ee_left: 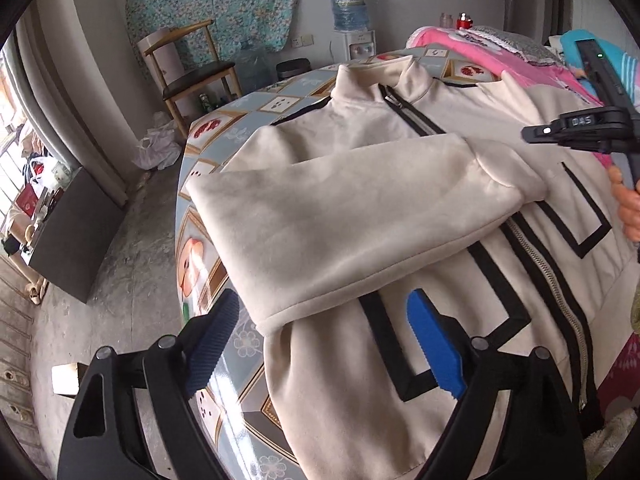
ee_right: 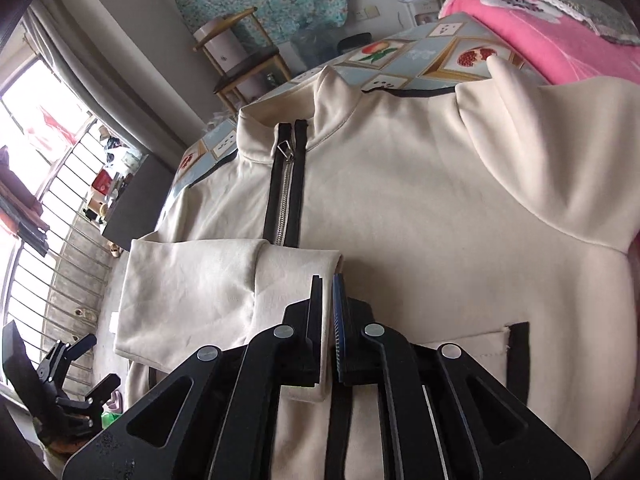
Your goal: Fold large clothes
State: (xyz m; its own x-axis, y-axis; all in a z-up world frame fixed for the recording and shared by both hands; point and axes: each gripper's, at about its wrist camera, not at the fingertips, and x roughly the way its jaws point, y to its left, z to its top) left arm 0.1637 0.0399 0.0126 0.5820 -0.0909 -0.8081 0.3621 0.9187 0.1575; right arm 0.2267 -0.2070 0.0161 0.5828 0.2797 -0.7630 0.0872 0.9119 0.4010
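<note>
Jacket (ee_left: 360, 200): cream, black trim, zipped; lies front up on the table (ee_left: 224, 116), collar toward 12 o'clock.
Sleeve (ee_left: 340, 216): 1 sleeve folded across the chest, cuff (ee_right: 296, 280) over the zipper (ee_right: 286, 200).
Left gripper (ee_left: 324, 344): 2 blue-padded fingers spread wide, nothing between them; poised above the jacket's lower front, sleeve edge just beyond the tips at 12 o'clock.
Right gripper (ee_right: 327, 316): fingers pressed nearly together, only a thin slit between; tips at the cuff, but whether cloth is pinched cannot be told.
Blanket (ee_right: 560, 40): pink, at 1 o'clock behind the jacket.
Chair (ee_left: 188, 68): wooden, at 11 o'clock beside the table.
</note>
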